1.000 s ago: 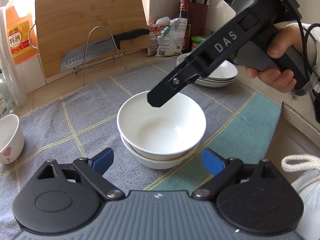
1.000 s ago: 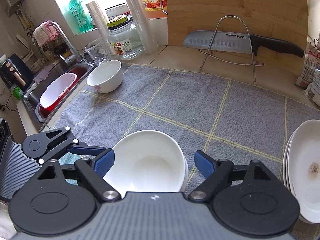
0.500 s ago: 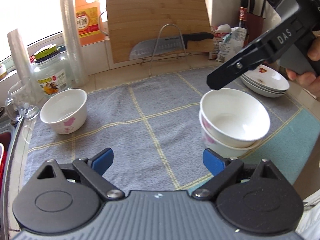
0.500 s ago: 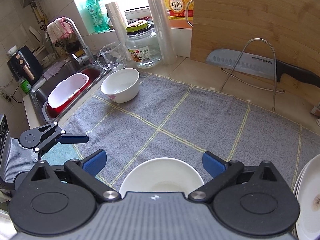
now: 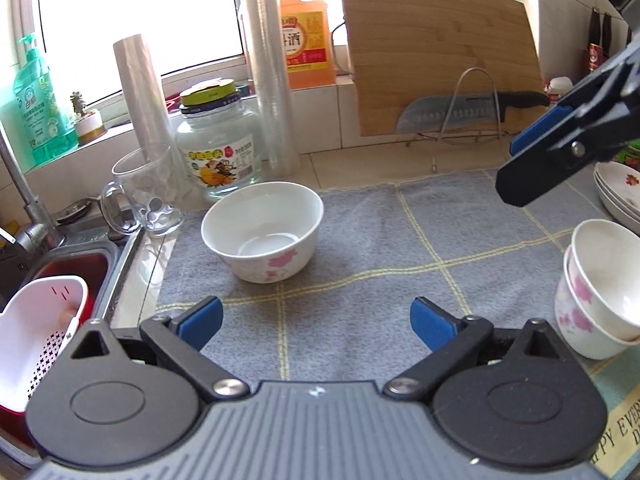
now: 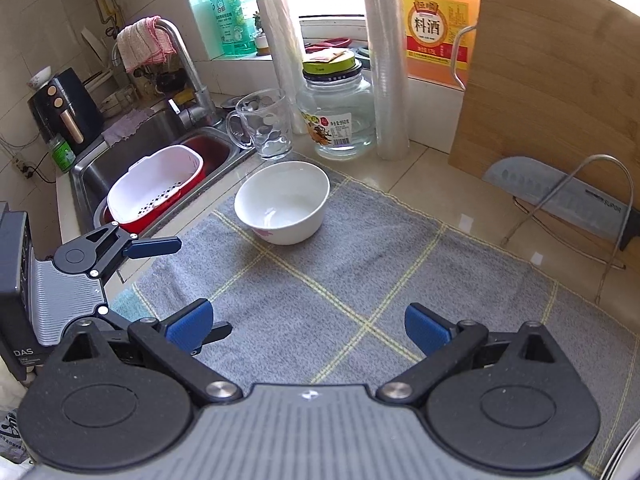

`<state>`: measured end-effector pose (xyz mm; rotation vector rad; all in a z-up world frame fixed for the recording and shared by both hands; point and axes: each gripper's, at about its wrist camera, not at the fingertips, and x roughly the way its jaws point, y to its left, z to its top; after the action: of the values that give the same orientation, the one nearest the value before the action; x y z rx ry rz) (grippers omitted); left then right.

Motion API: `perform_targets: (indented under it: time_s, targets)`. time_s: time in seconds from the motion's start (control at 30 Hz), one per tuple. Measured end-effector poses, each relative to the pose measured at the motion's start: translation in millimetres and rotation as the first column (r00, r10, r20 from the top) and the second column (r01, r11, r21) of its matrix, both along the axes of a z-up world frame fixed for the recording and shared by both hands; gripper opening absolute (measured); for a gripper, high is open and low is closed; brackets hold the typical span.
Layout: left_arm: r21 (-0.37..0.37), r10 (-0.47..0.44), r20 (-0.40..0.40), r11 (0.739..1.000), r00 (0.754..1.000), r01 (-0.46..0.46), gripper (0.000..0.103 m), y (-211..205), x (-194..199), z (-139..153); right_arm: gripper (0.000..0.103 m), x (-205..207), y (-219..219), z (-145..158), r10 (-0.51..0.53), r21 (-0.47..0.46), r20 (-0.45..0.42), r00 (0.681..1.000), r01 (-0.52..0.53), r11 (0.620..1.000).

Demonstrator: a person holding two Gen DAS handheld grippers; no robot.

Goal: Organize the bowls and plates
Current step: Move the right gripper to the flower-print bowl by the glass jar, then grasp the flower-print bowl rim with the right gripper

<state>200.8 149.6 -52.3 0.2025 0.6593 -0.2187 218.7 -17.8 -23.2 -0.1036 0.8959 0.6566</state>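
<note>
A single white bowl with pink flowers (image 5: pixel 262 230) stands on the grey towel (image 5: pixel 380 240) near the sink; it also shows in the right wrist view (image 6: pixel 282 201). Two stacked white bowls (image 5: pixel 600 288) stand at the right edge of the left wrist view. A stack of plates (image 5: pixel 620 192) lies behind them. My left gripper (image 5: pixel 316 322) is open and empty, a short way in front of the single bowl. My right gripper (image 6: pixel 308 326) is open and empty above the towel, farther back from that bowl.
A sink (image 6: pixel 160 148) with a white and red colander (image 6: pixel 154 190) lies to the left. A glass mug (image 6: pixel 264 124), a glass jar (image 6: pixel 340 116) and plastic rolls (image 6: pixel 386 60) stand behind the bowl. A cutting board (image 6: pixel 560 80) and a cleaver on a wire rack (image 6: pixel 560 196) stand at the back right.
Both grippers have swung left, away from the stacked bowls and toward the single bowl by the sink. The stack has dropped out of the right wrist view. Both stay open.
</note>
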Motion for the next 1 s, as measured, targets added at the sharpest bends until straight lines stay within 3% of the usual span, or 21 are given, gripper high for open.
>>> perform_targets:
  time_s: [0.23, 0.77, 0.87, 1.0]
  targets:
    - [-0.021, 0.037, 0.015, 0.999, 0.999, -0.037, 0.100, 15, 28, -9, 0.103, 34, 39, 0, 0.033, 0.002, -0.005, 0.999, -0.033, 0.999]
    - [-0.043, 0.014, 0.022, 0.999, 1.000, -0.013, 0.099, 35, 72, -31, 0.103, 118, 98, -33, 0.088, 0.002, -0.055, 0.995, -0.089, 0.996]
    - [-0.045, -0.001, 0.020, 0.999, 1.000, 0.002, 0.098, 35, 77, -35, 0.101, 130, 104, -41, 0.091, -0.009, -0.058, 0.994, -0.091, 0.996]
    - [-0.040, -0.022, 0.012, 0.999, 1.000, 0.023, 0.097, 35, 84, -38, 0.091, 144, 108, -51, 0.098, 0.001, -0.084, 0.992, -0.099, 0.995]
